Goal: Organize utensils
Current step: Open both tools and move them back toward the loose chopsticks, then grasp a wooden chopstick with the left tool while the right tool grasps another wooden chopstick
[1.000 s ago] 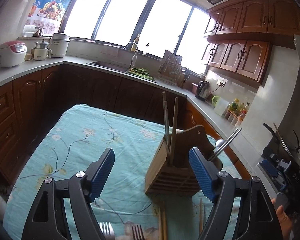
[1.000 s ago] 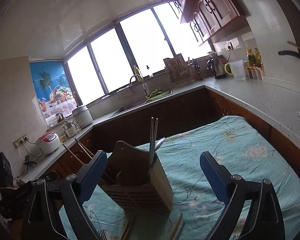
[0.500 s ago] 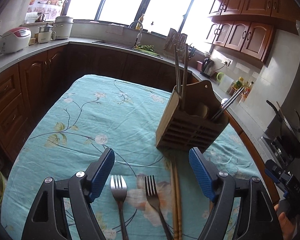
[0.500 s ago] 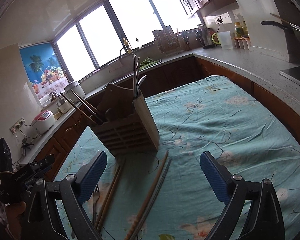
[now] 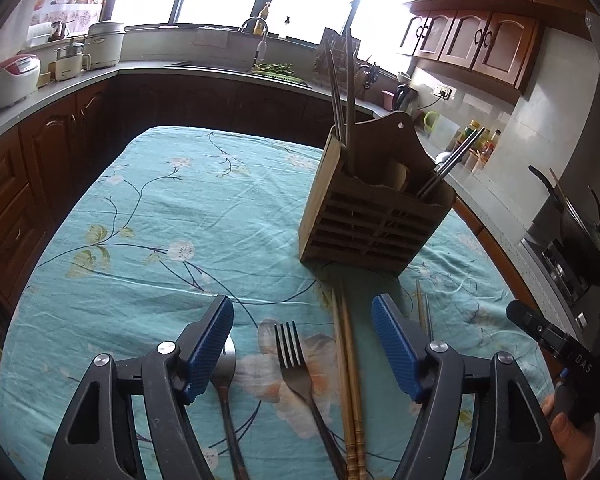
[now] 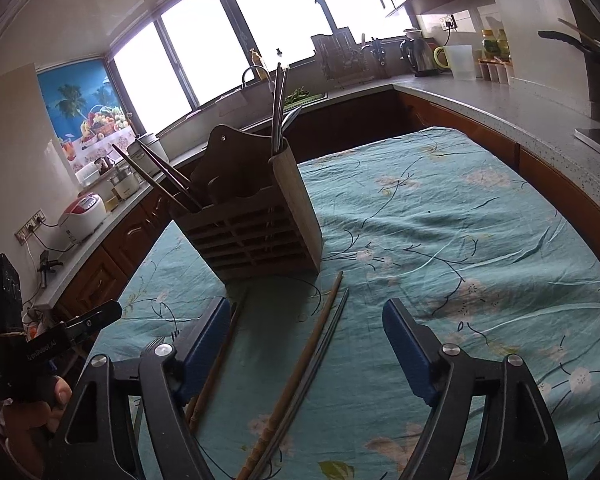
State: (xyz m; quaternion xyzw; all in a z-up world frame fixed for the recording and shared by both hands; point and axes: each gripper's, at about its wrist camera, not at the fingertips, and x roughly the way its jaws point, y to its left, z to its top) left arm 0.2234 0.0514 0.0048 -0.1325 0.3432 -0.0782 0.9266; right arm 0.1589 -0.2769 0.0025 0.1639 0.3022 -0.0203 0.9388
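Note:
A wooden slatted utensil holder (image 5: 374, 216) stands on the table with several chopsticks in it; it also shows in the right wrist view (image 6: 256, 216). In front of it lie a fork (image 5: 296, 364), a second fork (image 5: 224, 384) partly hidden by my left finger, and a pair of wooden chopsticks (image 5: 350, 376). My left gripper (image 5: 302, 346) is open and empty, above the fork. My right gripper (image 6: 306, 346) is open and empty, above a wooden chopstick (image 6: 300, 364) and a pair of grey chopsticks (image 6: 320, 360). Another wooden pair (image 6: 216, 364) lies by its left finger.
The table wears a teal floral cloth (image 5: 160, 216). Kitchen counters (image 6: 480, 92) with a kettle, jars and a rice cooker (image 5: 10, 78) ring the table. A stove with a wok (image 5: 580, 232) is at the right. The other hand-held gripper (image 6: 32, 344) shows at the left edge.
Both grippers have pulled back and tilted down, so the holder looks farther away and the forks and chopsticks on the cloth have come into view. Both stay open.

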